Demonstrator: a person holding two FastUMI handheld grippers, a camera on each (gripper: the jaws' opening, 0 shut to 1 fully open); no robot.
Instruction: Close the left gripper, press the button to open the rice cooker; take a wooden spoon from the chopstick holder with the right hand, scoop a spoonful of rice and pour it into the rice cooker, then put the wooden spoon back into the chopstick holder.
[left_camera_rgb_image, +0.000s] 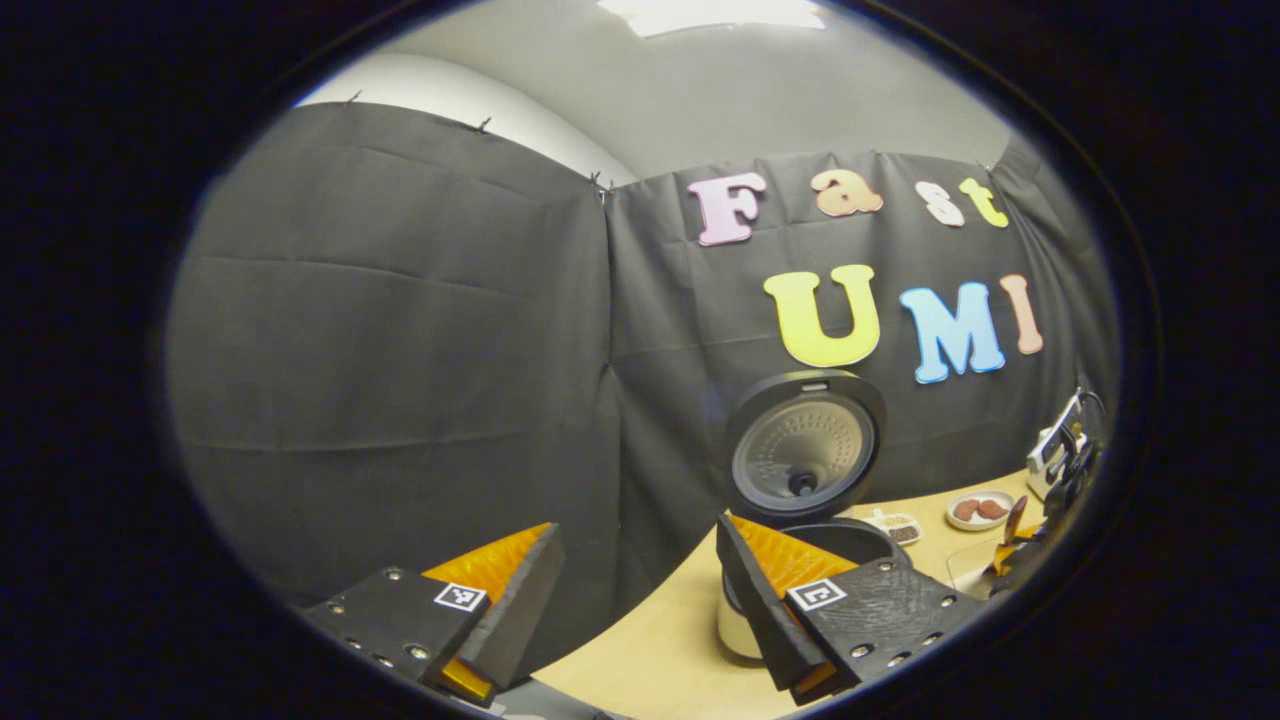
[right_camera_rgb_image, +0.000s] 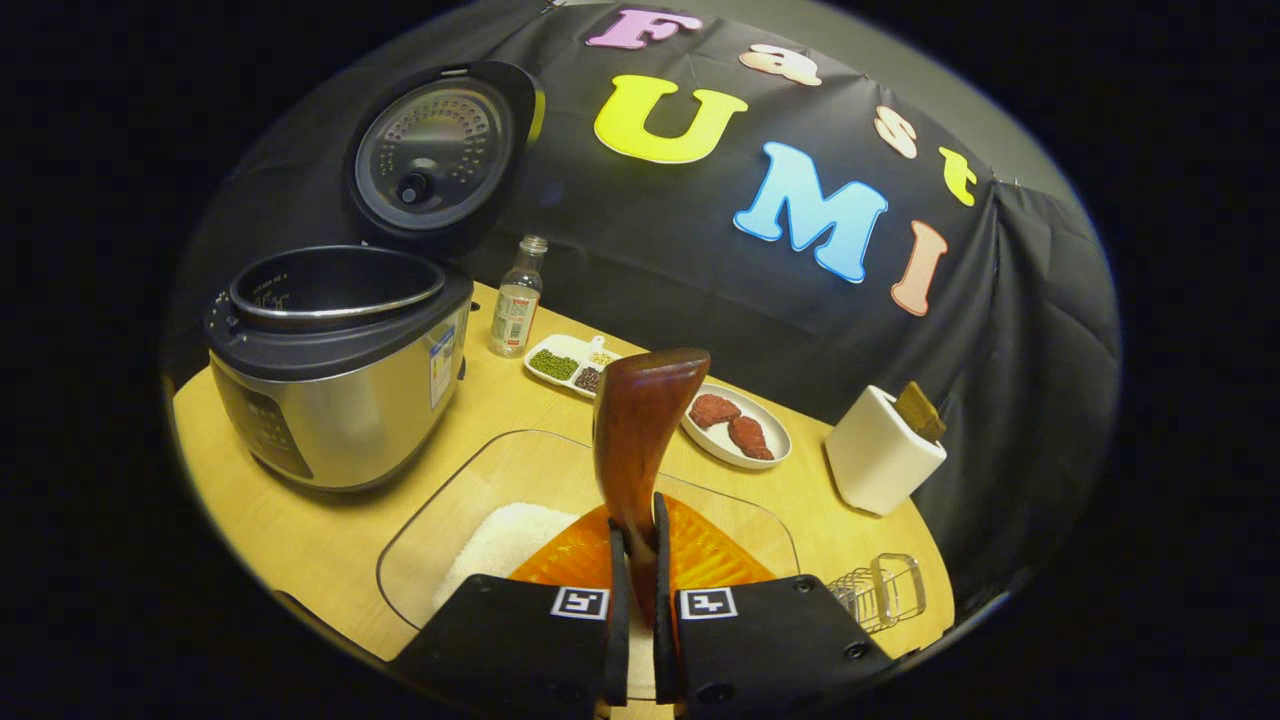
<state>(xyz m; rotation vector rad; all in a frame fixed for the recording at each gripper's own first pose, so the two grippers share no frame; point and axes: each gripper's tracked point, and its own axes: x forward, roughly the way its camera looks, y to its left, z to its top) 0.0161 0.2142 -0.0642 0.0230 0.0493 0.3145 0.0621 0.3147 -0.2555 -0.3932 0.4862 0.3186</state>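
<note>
Step in hand: the scoop. The rice cooker (right_camera_rgb_image: 335, 370) stands with its lid (right_camera_rgb_image: 438, 150) swung up and the inner pot exposed, so the button press looks done, and the wooden spoon (right_camera_rgb_image: 640, 430) is out of the chopstick holder (right_camera_rgb_image: 880, 450).

Your right gripper (right_camera_rgb_image: 634, 565) is clenched on the wooden spoon — both fingers pinch its shaft, and the broad dark end stands up in front of the camera. Which end is the bowl, I cannot tell from this angle. The gripper hangs directly over the clear tray (right_camera_rgb_image: 450, 490) holding the white rice (right_camera_rgb_image: 500, 545), which sits just in front of the cooker.

Your left gripper (left_camera_rgb_image: 640, 590) is released, jaws spread wide, held off to the side at the table edge with nothing between the fingers; the open cooker sits beyond its right finger.

Next move, as I judge it: dip the low end of the spoon into the rice, lift level, then carry it left and up over the pot rim. The rim stands higher than the tray — tilt only once you are past it.

The holder waits at the right, well apart from the cooker, with one other utensil in it.
</note>
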